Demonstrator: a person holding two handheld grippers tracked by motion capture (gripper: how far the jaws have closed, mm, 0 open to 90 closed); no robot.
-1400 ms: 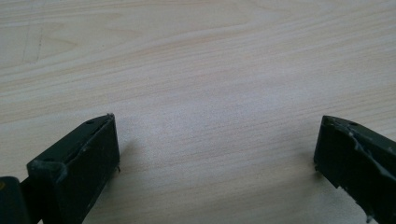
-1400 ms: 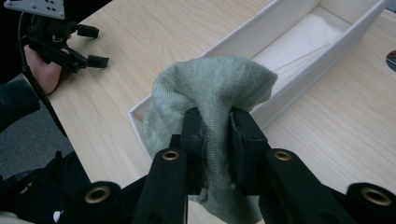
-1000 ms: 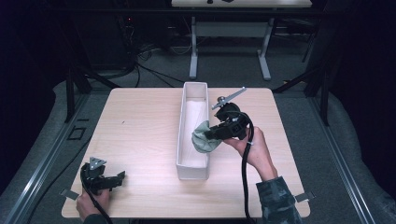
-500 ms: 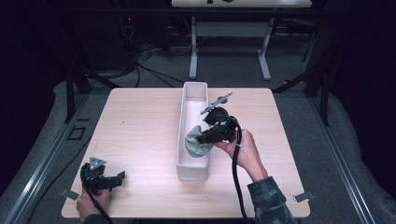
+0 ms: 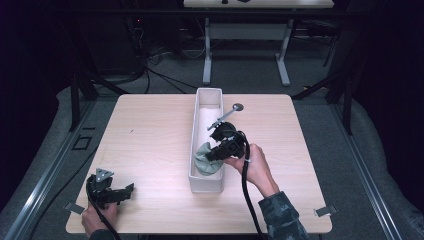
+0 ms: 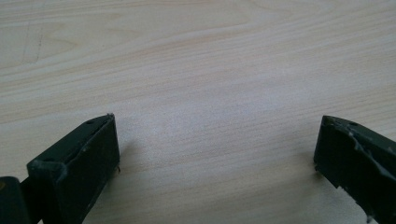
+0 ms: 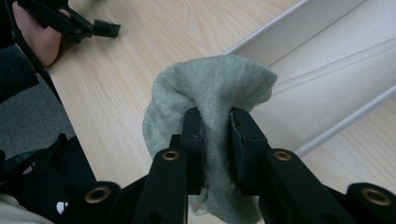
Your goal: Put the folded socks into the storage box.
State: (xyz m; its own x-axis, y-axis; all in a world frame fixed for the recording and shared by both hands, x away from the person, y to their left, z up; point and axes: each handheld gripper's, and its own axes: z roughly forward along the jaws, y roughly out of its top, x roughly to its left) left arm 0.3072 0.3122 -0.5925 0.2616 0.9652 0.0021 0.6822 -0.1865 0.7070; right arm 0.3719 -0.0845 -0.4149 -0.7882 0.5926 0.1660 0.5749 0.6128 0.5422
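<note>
Pale wood grain lies between and ahead of the left gripper (image 5: 111, 192), whose jaws stand spread wide with nothing between them; it rests low on the table (image 5: 150, 130) at the person's near left corner, well apart from the work.

To its right, the long white tray (image 5: 206, 184) runs away from the person. The right gripper (image 7: 215, 122) hangs over the tray's near end with its jaws pressed onto a bunched grey-green cloth (image 7: 210, 88). The cloth bulges ahead of and above the jaw tips, and a loose fold trails below them. The tray's floor lies just beyond the tips, its near wall just beside them.

The risk, as I judge it, lies in that thin pinch. If the trailing fold catches on the tray's rim as the gripper goes down, the cloth could pull free or drape over the wall. A sideways push could also shove the light tray.
</note>
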